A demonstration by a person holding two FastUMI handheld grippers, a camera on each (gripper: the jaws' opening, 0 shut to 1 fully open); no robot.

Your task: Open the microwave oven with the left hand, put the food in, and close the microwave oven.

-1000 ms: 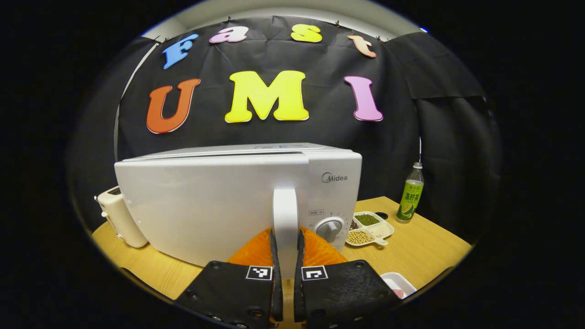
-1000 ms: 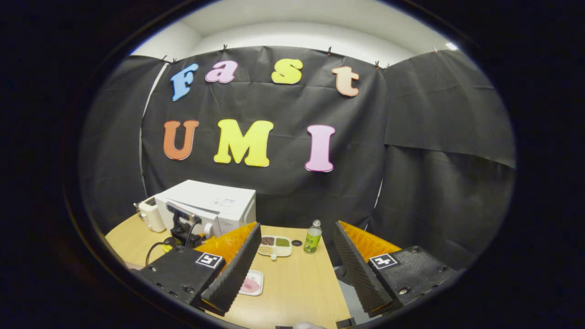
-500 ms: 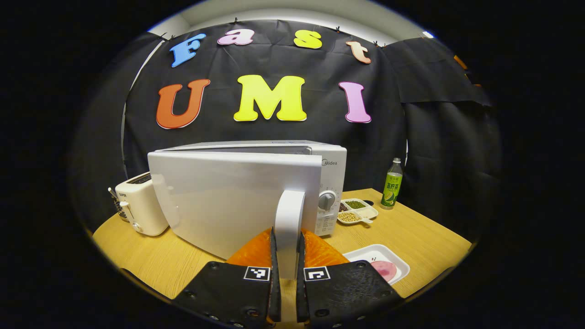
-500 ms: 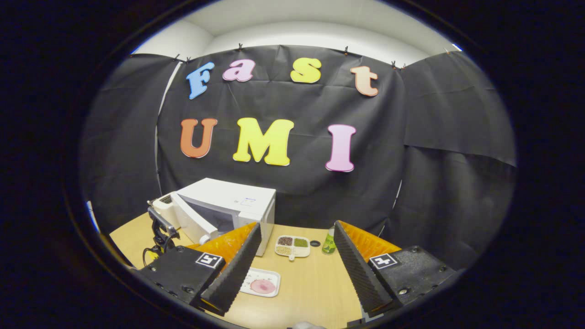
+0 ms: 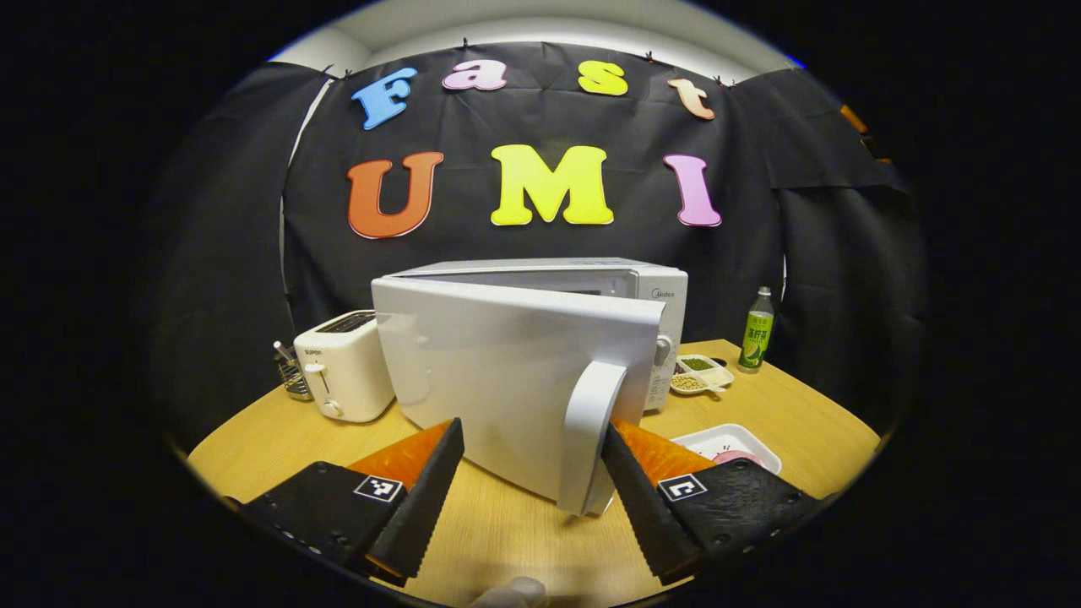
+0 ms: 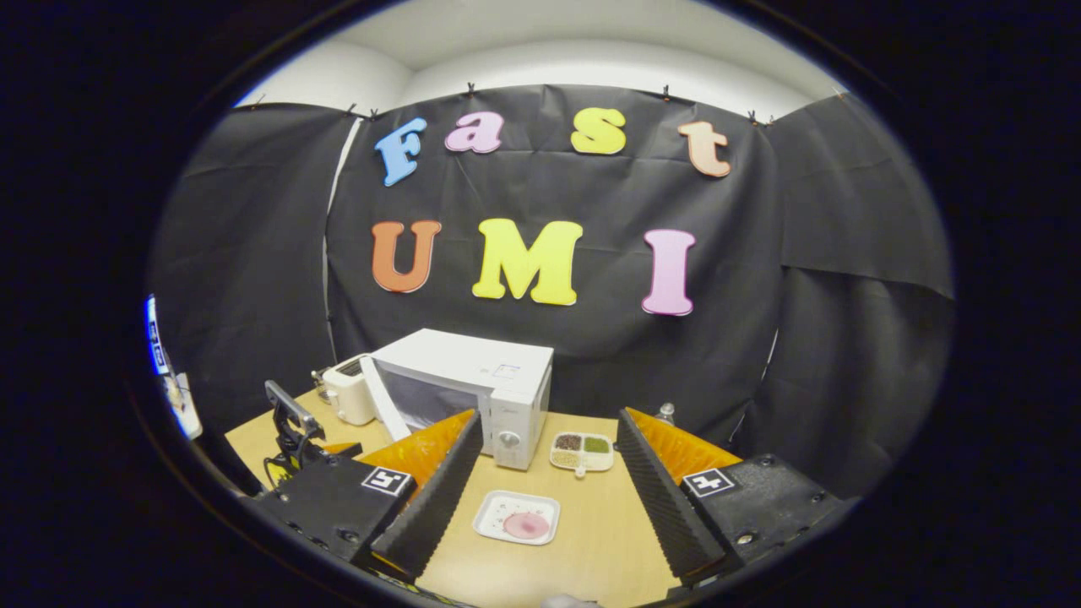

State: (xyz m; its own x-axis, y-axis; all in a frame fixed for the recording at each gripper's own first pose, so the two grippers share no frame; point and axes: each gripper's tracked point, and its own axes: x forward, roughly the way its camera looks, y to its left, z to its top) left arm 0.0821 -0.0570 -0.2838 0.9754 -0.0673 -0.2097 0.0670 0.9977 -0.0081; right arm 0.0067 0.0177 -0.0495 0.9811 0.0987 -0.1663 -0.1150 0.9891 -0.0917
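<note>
The white microwave (image 5: 650, 291) stands on the wooden table (image 5: 785, 414) with its door (image 5: 507, 371) swung wide open toward me. The door's white handle (image 5: 587, 431) sits between the spread fingers of my left gripper (image 5: 532, 502), close to the right finger, and neither finger presses on it. The food is a pink slice on a white tray (image 6: 518, 518), which lies on the table in front of the microwave (image 6: 498, 388). My right gripper (image 6: 549, 507) hovers open above the table with the tray seen between its fingers.
A white toaster (image 5: 342, 376) stands left of the microwave. A divided dish of beans (image 5: 701, 376) and a green-labelled bottle (image 5: 756, 338) sit to the microwave's right. The food tray (image 5: 726, 441) is close to my left gripper's right finger.
My left gripper was shut on the door handle and has let go and opened. The door has swung further open. The right gripper has shifted, bringing the tray between its fingers.
</note>
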